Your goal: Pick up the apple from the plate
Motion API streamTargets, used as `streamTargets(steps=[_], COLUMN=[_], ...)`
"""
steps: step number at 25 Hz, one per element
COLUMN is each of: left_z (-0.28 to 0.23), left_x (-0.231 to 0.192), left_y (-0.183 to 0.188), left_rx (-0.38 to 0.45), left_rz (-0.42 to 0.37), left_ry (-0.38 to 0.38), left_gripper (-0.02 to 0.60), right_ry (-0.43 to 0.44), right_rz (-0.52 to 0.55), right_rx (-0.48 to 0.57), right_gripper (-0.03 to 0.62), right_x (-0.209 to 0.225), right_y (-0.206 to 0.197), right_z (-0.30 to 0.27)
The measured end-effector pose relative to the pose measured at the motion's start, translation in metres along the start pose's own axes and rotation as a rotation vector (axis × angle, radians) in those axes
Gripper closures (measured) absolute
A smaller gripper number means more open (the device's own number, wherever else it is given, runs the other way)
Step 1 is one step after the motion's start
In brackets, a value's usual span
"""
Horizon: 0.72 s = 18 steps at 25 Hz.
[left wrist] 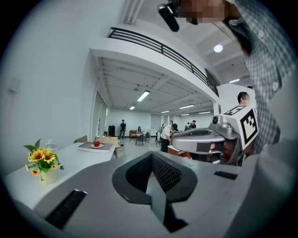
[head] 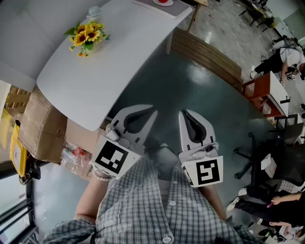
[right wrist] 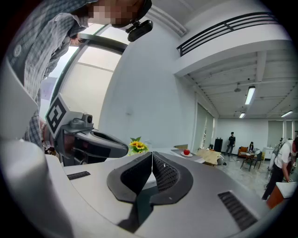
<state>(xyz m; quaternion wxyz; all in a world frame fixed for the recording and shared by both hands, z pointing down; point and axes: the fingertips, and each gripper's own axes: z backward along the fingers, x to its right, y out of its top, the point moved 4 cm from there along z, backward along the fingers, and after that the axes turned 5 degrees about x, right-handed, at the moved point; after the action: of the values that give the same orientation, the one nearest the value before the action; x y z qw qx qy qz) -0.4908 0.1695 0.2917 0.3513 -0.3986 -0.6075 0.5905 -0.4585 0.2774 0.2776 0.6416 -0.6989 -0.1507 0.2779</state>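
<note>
So, head view: the white left gripper (head: pixel 152 110) and white right gripper (head: pixel 183 114) hung low by the person's checked shirt (head: pixel 143 209), beside the long white table (head: pixel 109 62). Left gripper view: jaws clenched together, nothing between them. The small red apple (left wrist: pixel 96 143) sat on its round white plate (left wrist: pixel 98 146), well apart at the table's far end. Right gripper view: jaws pressed together too, empty.

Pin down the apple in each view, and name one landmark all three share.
Head view: the apple sits at the top edge, cut off by the frame, at the far end of the white table.
Left gripper view: small and red, left of centre.
Right gripper view: just right of centre, beyond the jaws.
Shared landmark: the sunflowers on the same table.
</note>
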Motion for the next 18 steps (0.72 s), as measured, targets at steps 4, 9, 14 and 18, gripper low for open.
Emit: streamTargets(steps=[4,9,14,18], left_z=[0.0018,0.0045,0.0076,0.0074], left_x=[-0.0016,-0.0028,-0.0045,-0.006], left_y=[-0.0002,-0.001,-0.0035,-0.0028], left_rx=[-0.002,-0.005,-0.007,-0.005], left_rz=[0.001,0.008,0.01,0.018], left_ry=[0.008,0.018,0.018,0.007], left_gripper=[0.577,0.575,0.577,0.577], right_ry=[0.001,0.011,-0.001,-0.033], right_rz=[-0.001,-0.013,-0.024,-0.032], right_rx=[-0.004,-0.003,0.003,-0.003], right_gripper=[0.571,0.571,0.571,0.571], right_x=[-0.0013,-0.0024,-0.0028,0.0002], right_y=[-0.0007,-0.0011,-0.0018,-0.002], right_z=[-0.0012,-0.0031,-0.0017,0.0014])
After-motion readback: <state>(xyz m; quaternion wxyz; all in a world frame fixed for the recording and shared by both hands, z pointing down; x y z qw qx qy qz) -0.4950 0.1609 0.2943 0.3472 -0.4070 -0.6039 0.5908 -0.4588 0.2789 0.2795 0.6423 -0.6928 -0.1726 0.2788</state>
